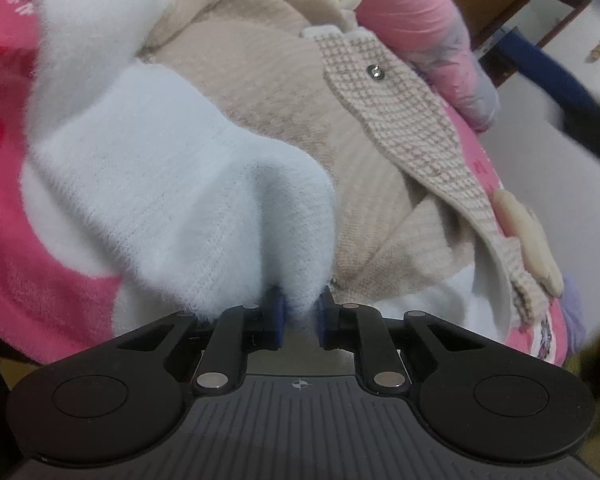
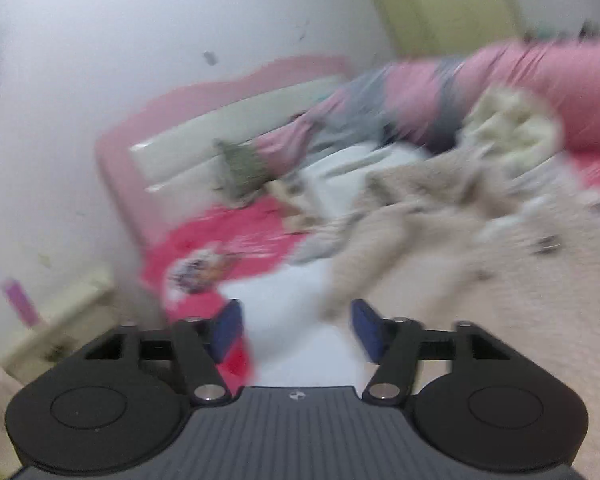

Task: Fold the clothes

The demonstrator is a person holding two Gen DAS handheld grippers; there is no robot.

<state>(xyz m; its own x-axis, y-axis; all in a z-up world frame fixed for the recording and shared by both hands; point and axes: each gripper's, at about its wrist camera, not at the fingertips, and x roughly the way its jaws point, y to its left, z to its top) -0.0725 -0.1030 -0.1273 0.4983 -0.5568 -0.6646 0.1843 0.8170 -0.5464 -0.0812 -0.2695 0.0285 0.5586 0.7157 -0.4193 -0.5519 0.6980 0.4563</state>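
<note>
On the bed, left claw (image 1: pixel 300 316) pinches white knit (image 1: pixel 172 184); right claw (image 2: pixel 296 328) (blurred) seems spread, empty.

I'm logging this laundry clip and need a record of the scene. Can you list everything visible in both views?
white fluffy garment: one, white, on the bed, a fold pinched by the left gripper
beige knit garment: one, beige with a checked strap, beside the white one
pink bedsheet: one, bright pink, under the clothes
pink quilt: one, pink and grey, rolled behind the clothes
headboard: one, pink and cream, by the wall
left gripper: one, black with blue pads, shut on white fabric
right gripper: one, black with blue pads, open, holding nothing
</note>
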